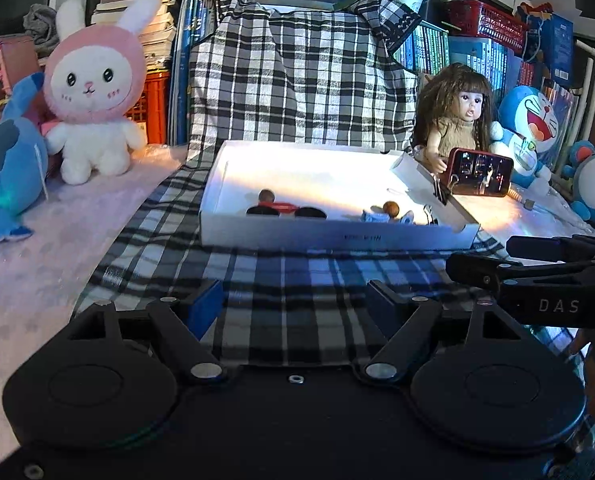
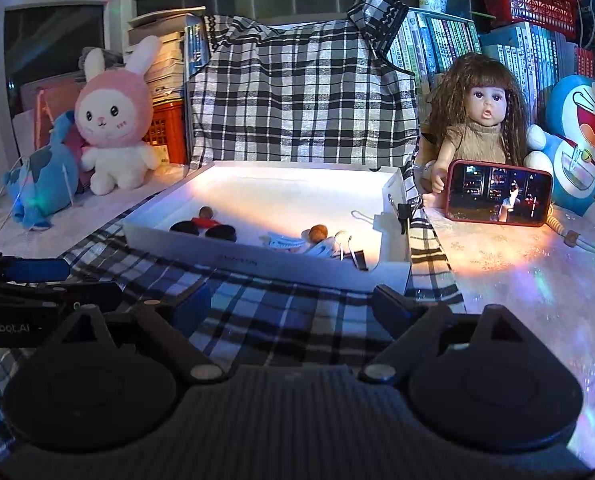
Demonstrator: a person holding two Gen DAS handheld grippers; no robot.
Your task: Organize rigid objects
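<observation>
A shallow white box (image 1: 333, 236) (image 2: 265, 268) lies on a black-and-white checked cloth (image 1: 297, 280) (image 2: 297, 312). Inside it are a small red figure with black shoes (image 1: 271, 202) (image 2: 205, 222), a light blue toy with a brown ball (image 1: 381, 214) (image 2: 297, 240) and a black binder clip (image 2: 355, 258). My left gripper (image 1: 295, 304) hovers open over the cloth in front of the box, nothing between its fingers. My right gripper (image 2: 293, 304) is open too, empty, just short of the box's near wall. Each gripper shows at the other view's edge.
A pink-hooded rabbit plush (image 1: 93, 88) (image 2: 115, 120) and a blue plush (image 1: 5, 160) (image 2: 41, 184) sit at the left. At the right are a doll (image 1: 457, 120) (image 2: 481, 120), a red phone (image 1: 479, 172) (image 2: 499, 192) and a blue cat plush (image 1: 527, 128) (image 2: 581, 140). Books and red baskets line the back.
</observation>
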